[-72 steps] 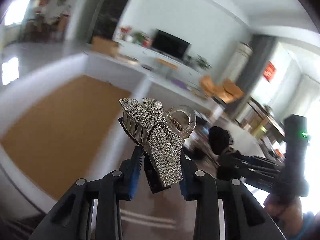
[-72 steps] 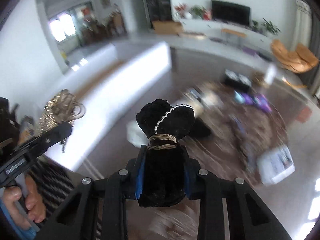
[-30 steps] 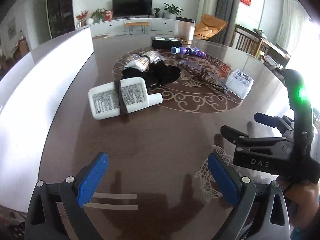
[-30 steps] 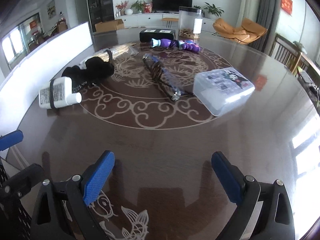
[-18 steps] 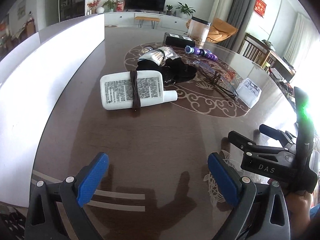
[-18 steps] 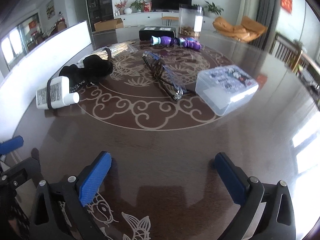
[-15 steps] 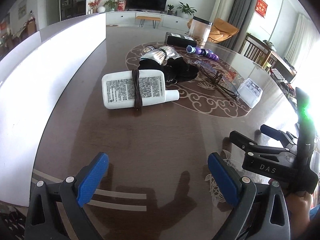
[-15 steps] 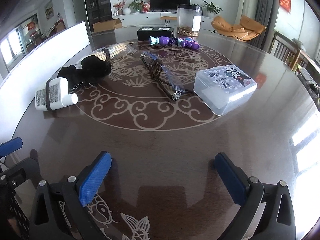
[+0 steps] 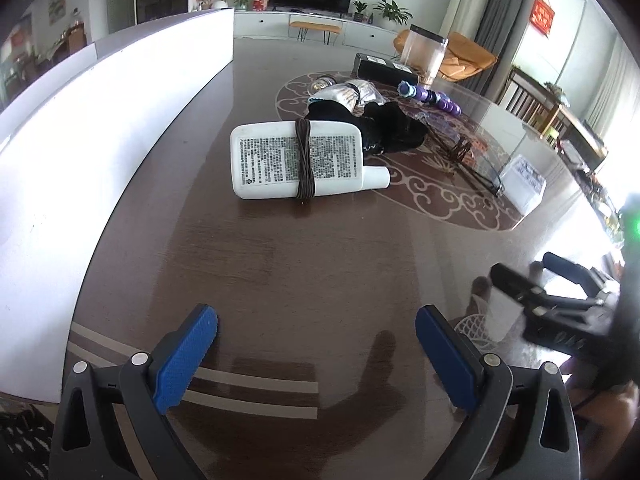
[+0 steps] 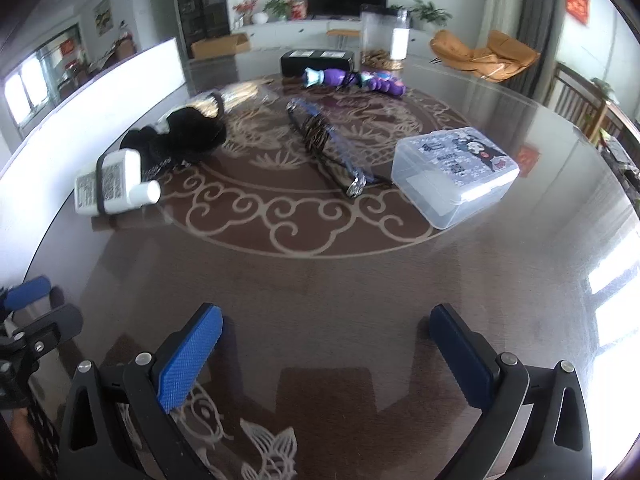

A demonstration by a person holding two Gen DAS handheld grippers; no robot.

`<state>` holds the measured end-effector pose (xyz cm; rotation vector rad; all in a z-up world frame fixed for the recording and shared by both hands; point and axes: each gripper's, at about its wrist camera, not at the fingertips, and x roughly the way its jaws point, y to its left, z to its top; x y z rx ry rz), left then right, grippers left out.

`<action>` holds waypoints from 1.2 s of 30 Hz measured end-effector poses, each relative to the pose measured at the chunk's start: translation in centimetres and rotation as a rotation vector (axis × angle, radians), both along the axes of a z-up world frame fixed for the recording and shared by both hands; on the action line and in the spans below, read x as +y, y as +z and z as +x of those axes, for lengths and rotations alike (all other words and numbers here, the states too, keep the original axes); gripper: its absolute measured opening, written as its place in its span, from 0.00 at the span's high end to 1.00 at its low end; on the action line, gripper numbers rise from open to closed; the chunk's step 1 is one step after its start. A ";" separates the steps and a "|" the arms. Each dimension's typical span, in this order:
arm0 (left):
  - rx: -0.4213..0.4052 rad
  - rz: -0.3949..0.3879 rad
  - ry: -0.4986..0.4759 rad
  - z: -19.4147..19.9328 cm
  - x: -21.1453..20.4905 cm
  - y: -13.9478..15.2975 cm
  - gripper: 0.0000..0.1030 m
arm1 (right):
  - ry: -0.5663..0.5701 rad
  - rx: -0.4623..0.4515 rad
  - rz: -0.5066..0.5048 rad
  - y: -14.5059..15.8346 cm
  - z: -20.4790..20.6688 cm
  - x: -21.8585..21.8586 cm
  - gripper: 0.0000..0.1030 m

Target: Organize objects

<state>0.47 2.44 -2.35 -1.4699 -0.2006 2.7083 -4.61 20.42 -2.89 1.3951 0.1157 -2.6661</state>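
My left gripper (image 9: 316, 344) and right gripper (image 10: 326, 350) both hang released, empty. The white bottle (image 9: 304, 159) lies far-left on the table (image 9: 320, 264): light, slick plastic; I'd pinch across its flat, cord-wrapped middle.

No text can be read. Dense small print covers the label of a white bottle (image 9: 298, 159) lying on the table (image 9: 320, 272), too fine to make out. A clear plastic box (image 10: 454, 176) carries cartoon stickers with illegible lettering.
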 end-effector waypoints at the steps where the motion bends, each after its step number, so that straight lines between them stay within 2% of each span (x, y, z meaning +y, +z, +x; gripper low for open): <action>1: 0.000 -0.006 -0.001 0.0 0.1 0.0 0.02 | -0.013 -0.004 -0.014 0.1 0.1 0.4 0.00; 6: 0.002 -0.022 0.002 -0.1 0.2 0.0 0.02 | -0.218 0.058 -0.203 2.7 -1.4 6.4 0.00; 9: 0.001 -0.034 0.001 -0.2 0.3 0.0 0.02 | -0.310 0.016 -0.254 3.7 -5.4 9.6 0.00; 13: 0.002 -0.025 0.008 -0.1 -0.1 0.0 0.02 | -0.370 -0.095 -0.233 2.8 -10.9 10.9 0.00; 17: 0.005 0.003 0.034 0.0 -0.8 0.1 0.02 | -0.419 -0.151 -0.182 1.1 -14.1 10.9 0.01; 18: 0.006 0.008 0.036 0.0 -0.9 0.1 0.02 | -0.412 -0.159 -0.163 0.8 -14.3 10.5 0.06; 19: 0.006 0.010 0.037 0.0 -1.0 0.2 0.02 | -0.395 -0.149 -0.122 0.7 -14.4 9.9 0.18; 21: 0.005 0.007 0.037 0.0 -0.9 0.2 0.02 | -0.334 -0.137 -0.069 0.6 -13.9 8.5 0.26; 31: 0.000 -0.018 0.033 0.0 -0.4 0.1 0.01 | -0.119 -0.055 -0.011 0.3 -4.3 3.2 0.26; 34: -0.004 -0.043 0.027 -0.1 -0.1 0.0 0.01 | -0.030 -0.039 -0.048 0.5 -3.3 0.3 0.27; 36: -0.003 -0.046 0.025 -0.1 -0.1 0.0 0.01 | 0.010 -0.031 -0.037 0.6 -3.1 -1.1 0.26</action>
